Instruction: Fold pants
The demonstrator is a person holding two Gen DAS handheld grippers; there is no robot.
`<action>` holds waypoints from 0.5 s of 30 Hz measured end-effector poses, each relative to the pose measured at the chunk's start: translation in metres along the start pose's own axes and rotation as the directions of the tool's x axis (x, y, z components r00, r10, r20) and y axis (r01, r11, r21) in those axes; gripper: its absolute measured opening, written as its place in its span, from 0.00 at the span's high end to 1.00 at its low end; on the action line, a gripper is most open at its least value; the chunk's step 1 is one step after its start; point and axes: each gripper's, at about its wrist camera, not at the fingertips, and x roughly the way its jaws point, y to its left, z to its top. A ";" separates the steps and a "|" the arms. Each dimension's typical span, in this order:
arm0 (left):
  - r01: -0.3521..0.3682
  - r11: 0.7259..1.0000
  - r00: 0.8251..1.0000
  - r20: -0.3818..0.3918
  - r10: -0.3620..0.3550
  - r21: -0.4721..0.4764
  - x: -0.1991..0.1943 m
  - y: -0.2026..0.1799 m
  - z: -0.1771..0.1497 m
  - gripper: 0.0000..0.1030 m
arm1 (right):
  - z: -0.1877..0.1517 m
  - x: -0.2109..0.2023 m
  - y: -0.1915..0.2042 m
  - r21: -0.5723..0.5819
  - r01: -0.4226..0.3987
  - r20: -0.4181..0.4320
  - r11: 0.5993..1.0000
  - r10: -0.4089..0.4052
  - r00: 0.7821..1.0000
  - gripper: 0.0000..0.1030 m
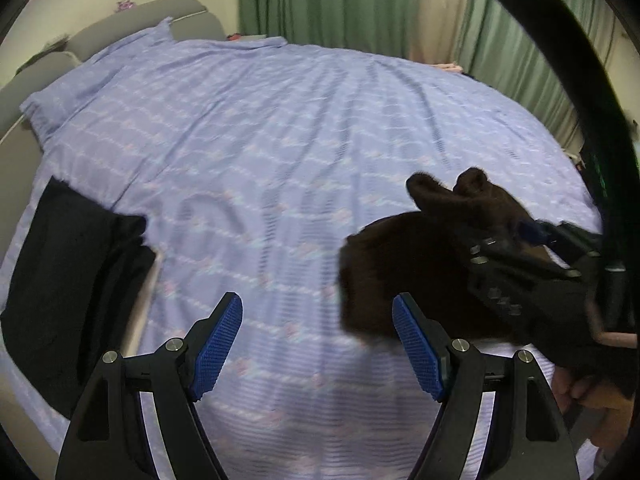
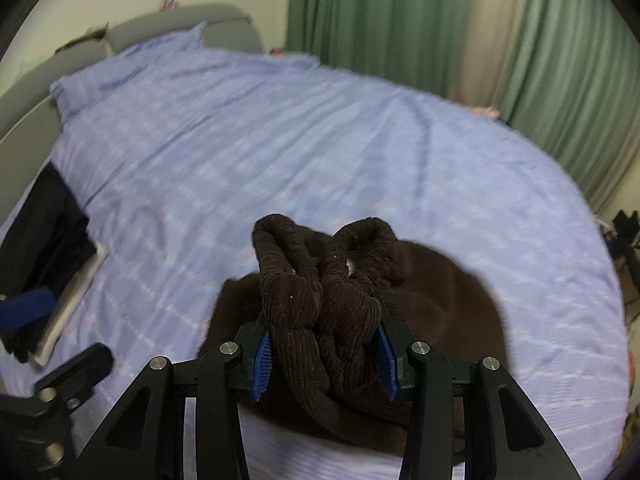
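Observation:
The dark brown corduroy pants are bunched between the blue pads of my right gripper, which is shut on them and holds them above the bed; the rest of the fabric hangs below. In the left wrist view the pants hang to the right, held by the right gripper. My left gripper is open and empty, just left of the hanging pants, over the sheet.
A light purple patterned sheet covers the bed. A stack of folded dark clothes lies at the bed's left edge, also in the right wrist view. A grey headboard and green curtains stand behind.

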 end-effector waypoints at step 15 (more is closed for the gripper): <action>-0.091 0.995 0.992 0.092 0.087 0.040 -0.050 0.014 -0.011 0.14 | -0.021 -0.021 0.021 0.031 -0.210 0.044 0.977 0.208 0.977 0.22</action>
